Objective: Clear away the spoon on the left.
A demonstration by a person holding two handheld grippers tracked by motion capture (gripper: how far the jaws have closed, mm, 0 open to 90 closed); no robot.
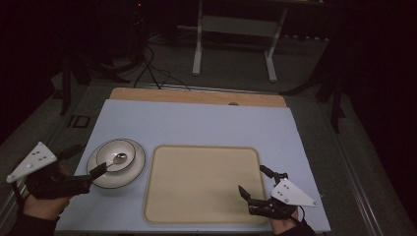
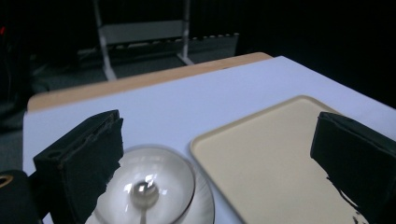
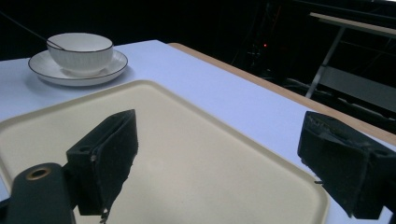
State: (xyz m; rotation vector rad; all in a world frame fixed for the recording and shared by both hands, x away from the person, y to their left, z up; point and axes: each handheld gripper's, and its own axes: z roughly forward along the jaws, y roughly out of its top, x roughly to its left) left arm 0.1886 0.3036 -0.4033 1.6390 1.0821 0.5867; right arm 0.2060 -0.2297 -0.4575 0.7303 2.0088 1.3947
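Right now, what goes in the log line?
left tongs: open, at bowl | spoon: in bowl | right tongs: open, over tray

In the left gripper view, the near rim of the white ceramic bowl (image 2: 154,172) and the handle of the small metal spoon (image 2: 144,195) inside it are cut off by the bottom edge. The left black jaw hides the bowl's left side. The room beyond the table is too dark to make out.

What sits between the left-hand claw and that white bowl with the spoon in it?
Nothing visible. The left gripper is open right at the near rim of the white bowl, which stands on a white saucer with a metal spoon inside. The beige tray lies off to the side, apart.
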